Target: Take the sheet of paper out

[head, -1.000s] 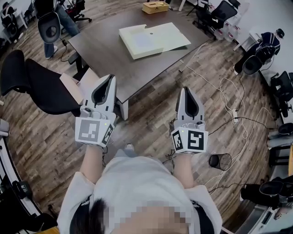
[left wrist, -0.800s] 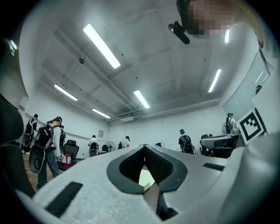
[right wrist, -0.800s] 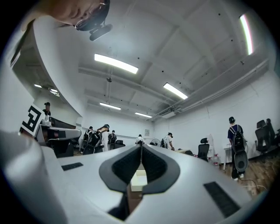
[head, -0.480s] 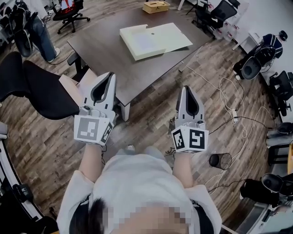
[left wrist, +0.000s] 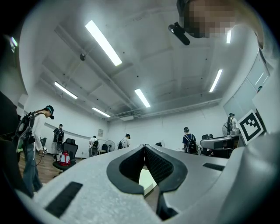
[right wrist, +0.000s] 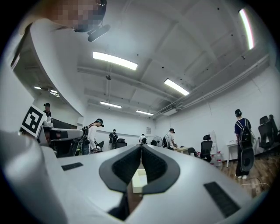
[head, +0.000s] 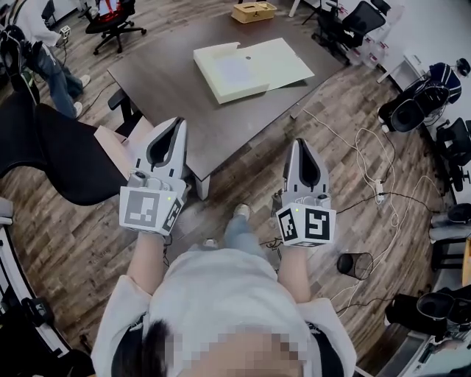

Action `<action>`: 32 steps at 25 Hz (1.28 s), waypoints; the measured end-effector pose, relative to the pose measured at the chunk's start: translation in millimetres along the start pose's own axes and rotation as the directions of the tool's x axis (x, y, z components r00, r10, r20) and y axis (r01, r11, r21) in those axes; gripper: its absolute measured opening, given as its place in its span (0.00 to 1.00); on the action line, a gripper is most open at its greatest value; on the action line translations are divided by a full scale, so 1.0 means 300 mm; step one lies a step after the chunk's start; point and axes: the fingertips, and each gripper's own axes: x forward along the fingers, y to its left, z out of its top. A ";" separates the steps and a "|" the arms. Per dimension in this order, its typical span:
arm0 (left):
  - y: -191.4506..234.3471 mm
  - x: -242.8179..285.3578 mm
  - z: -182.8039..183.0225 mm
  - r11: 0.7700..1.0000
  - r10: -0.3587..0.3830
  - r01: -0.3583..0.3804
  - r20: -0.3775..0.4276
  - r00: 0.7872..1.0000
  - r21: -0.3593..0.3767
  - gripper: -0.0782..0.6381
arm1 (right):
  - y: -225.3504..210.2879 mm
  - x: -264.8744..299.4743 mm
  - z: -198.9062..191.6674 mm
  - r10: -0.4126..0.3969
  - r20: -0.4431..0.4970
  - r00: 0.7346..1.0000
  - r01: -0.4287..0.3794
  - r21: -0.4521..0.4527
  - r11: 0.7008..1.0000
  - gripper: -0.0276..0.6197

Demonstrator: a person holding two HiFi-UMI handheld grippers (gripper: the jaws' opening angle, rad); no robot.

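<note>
A pale yellow-green folder (head: 250, 66) lies flat on the dark brown table (head: 162, 81), with a lighter sheet of paper (head: 234, 68) showing on its top. Both grippers hang in the air short of the table's near corner, pointing at it. My left gripper (head: 176, 122) is shut with nothing in it, and my right gripper (head: 302, 143) is shut and empty too. In the left gripper view the jaw tips meet at the left gripper (left wrist: 144, 147), and the folder (left wrist: 147, 181) shows below them. The right gripper view shows the same for the right gripper (right wrist: 141, 146), with the folder (right wrist: 139, 179) far ahead.
A black office chair (head: 62, 151) stands left of the table's near corner. A small tan box (head: 250, 11) sits at the table's far end. White cables (head: 368, 169) trail over the wood floor at right, near a black bin (head: 357, 263). Other people and chairs stand around the room.
Both grippers have drifted forward toward the table, still shut. The person's foot has stepped into view between them. The bystander at upper left has shifted further left.
</note>
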 end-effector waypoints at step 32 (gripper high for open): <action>-0.025 0.717 -0.116 0.987 0.152 -0.153 0.020 0.988 0.048 0.12 | -0.498 0.664 -0.092 0.195 0.032 0.980 -0.196 0.004 0.981 0.07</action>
